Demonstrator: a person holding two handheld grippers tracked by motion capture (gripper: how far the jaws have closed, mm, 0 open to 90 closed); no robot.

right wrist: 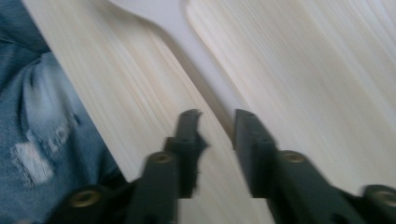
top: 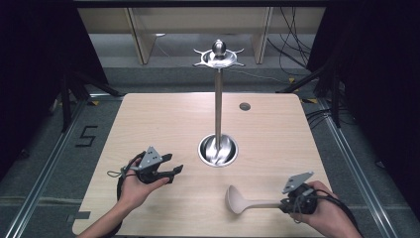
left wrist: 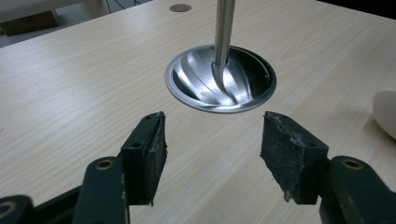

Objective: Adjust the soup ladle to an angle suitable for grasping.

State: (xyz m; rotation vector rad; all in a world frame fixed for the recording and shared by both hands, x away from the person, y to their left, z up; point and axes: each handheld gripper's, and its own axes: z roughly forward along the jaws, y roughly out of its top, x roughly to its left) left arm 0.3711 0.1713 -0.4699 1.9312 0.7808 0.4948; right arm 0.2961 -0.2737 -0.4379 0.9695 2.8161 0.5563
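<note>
Your right gripper [top: 283,204] sits at the near right of the table [top: 163,119], over the handle end of the ladle [top: 247,201]. The ladle lies flat on the wood, bowl toward the table's middle, handle running right into your gripper. In the right gripper view the handle [right wrist: 187,56] runs down between the two jaws, which stand on either side of it with a narrow gap. That view is motion-blurred, so I can't tell whether the jaws are clenched on the handle or just straddling it.

Your left gripper [top: 174,171] is at the near left, held in your left hand [top: 136,186] just above the table. Its jaws are spread wide and grasp nothing. In the left gripper view the gripper [left wrist: 212,140] points at the steel stand's base dish [left wrist: 220,79], with bare wood between the pads [left wrist: 149,154].

The stand [top: 218,104] is upright at the table's centre: round dish base, thin pole, a pronged hook ring [top: 218,58] with a knob on top. It's apart from both grippers. The ladle's bowl lies near the dish, just in front of it and slightly right, not touching. The bowl's edge [left wrist: 385,112] shows at the right of the left gripper view.

A small round grommet [top: 244,106] sits in the tabletop behind the stand, to the right.
</note>
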